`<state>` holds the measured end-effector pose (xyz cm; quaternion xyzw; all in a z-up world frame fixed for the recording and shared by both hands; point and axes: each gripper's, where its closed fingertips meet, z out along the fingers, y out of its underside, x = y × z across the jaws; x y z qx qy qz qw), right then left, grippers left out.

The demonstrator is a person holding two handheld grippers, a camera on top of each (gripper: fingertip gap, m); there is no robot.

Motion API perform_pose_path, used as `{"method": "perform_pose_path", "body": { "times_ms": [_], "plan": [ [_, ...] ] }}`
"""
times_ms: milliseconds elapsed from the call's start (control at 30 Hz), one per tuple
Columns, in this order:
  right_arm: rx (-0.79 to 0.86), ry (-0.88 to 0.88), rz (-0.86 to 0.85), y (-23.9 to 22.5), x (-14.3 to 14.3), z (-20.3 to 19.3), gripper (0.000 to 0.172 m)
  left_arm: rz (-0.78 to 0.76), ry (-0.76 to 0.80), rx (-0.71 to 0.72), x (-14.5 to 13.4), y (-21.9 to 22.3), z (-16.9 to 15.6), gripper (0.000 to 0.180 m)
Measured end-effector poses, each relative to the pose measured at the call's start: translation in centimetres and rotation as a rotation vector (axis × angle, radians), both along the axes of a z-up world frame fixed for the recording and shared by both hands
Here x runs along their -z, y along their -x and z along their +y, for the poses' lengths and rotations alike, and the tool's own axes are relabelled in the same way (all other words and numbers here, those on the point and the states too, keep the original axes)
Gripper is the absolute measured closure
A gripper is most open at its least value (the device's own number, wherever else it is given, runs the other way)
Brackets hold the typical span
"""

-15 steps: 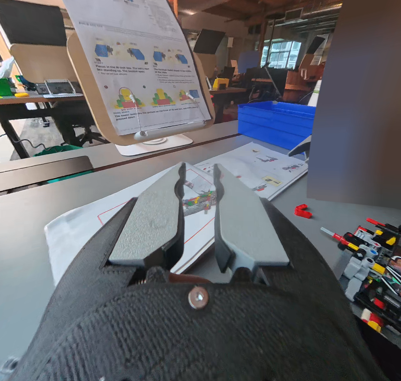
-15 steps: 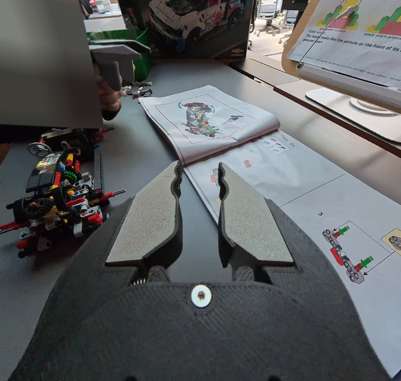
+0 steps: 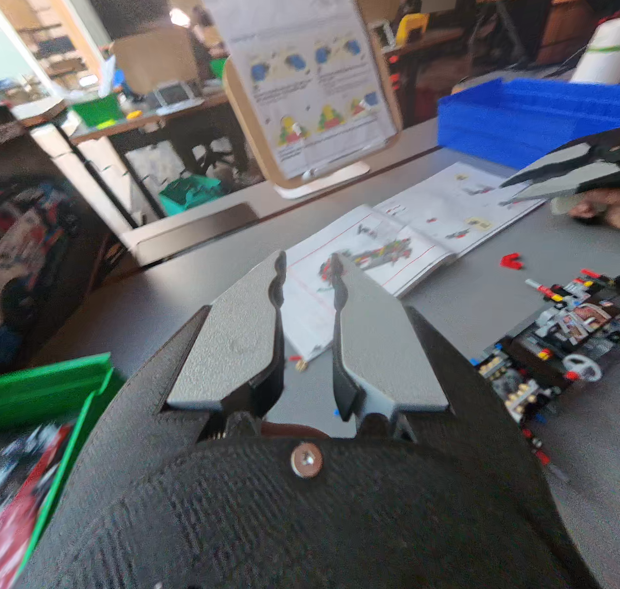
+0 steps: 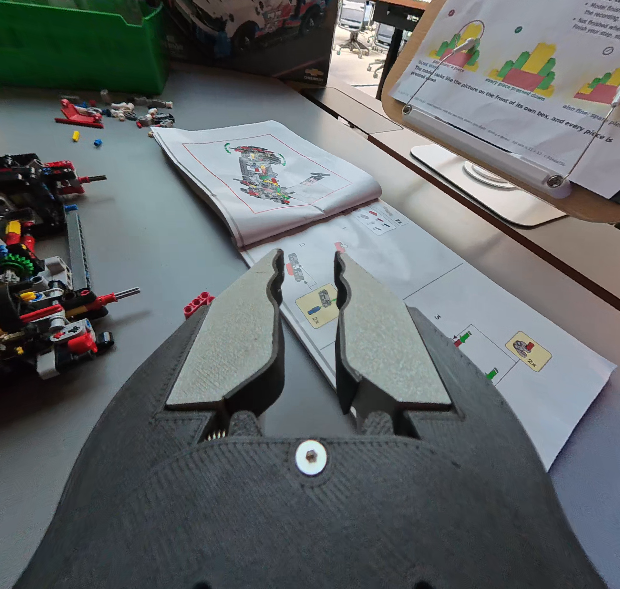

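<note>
- The left gripper (image 3: 308,264), grey flat fingers in a black printed body, hovers with jaws apart and nothing between them above the near corner of the open white paper instruction booklet (image 3: 396,250); a small tan stud piece (image 3: 301,365) lies on the grey table below it.
- The right gripper (image 4: 307,261), same build, hangs with jaws apart and bare over the booklet's flat right-hand page (image 4: 436,291); a small red perforated brick beam (image 4: 198,302) lies just left of its finger, beside the partly built black, red and yellow brick car chassis (image 4: 37,271).

A grey table (image 4: 141,237) bears an open booklet (image 4: 268,177), brick model (image 4: 37,271), loose pieces (image 4: 117,110).
</note>
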<state>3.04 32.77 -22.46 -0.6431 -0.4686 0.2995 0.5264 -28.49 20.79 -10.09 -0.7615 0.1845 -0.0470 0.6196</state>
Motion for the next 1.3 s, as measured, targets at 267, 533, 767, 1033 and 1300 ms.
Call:
{"method": "perform_pose_path", "body": {
  "times_ms": [267,533,767,1033,1300],
  "plan": [
    [0.058,0.049,0.048,-0.7,-0.3,1.2,0.145,0.104,0.262,-0.153,8.2,6.7,-4.6,0.157],
    [0.024,0.072,0.046,-0.4,-0.2,0.9,0.145,0.125,0.255,-0.062,12.5,3.9,-1.6,0.155],
    [-0.072,0.136,0.084,0.0,-0.4,-0.6,0.144,0.125,0.254,-0.085,13.0,4.0,0.1,0.158],
    [-0.098,0.128,0.065,0.4,-0.2,-1.1,0.145,0.095,0.319,-0.100,14.8,4.8,1.1,0.156],
    [-0.068,0.113,0.075,0.2,-0.4,-0.8,0.145,0.093,0.290,-0.079,12.5,3.8,-0.4,0.158]
  ]
}}
